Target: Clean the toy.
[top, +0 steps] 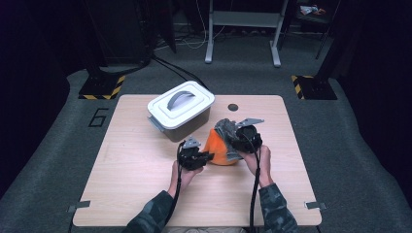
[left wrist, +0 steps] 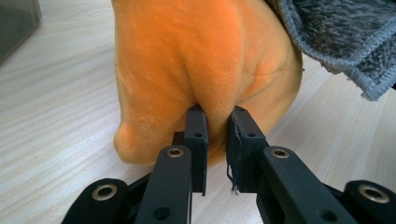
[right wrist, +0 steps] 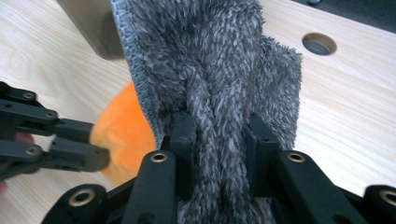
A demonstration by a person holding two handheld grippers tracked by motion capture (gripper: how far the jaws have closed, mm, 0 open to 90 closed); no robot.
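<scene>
While pinching orange plush point(left wrist: 196, 60), left gripper point(left wrist: 217, 122); right gripper point(right wrist: 219, 128) on grey cloth point(right wrist: 215, 60)

Orange plush point(left wrist: 187, 60); grey fleecy cloth point(right wrist: 219, 70); seemingly white-lidded box point(top: 180, 103); pale wood table point(top: 136, 165)

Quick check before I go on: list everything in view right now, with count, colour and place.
Orange cloth: 1, orange, table centre, pinched by the left gripper.
Grey towel: 1, grey, fluffy, over the orange cloth, clamped by the right gripper.
Lidded box: 1, white lid with grey handle, table's far side.
Table: 1, light wood, round hole near far edge.
Left gripper: 1, black, left of cloth.
Right gripper: 1, black, right of cloth.
</scene>
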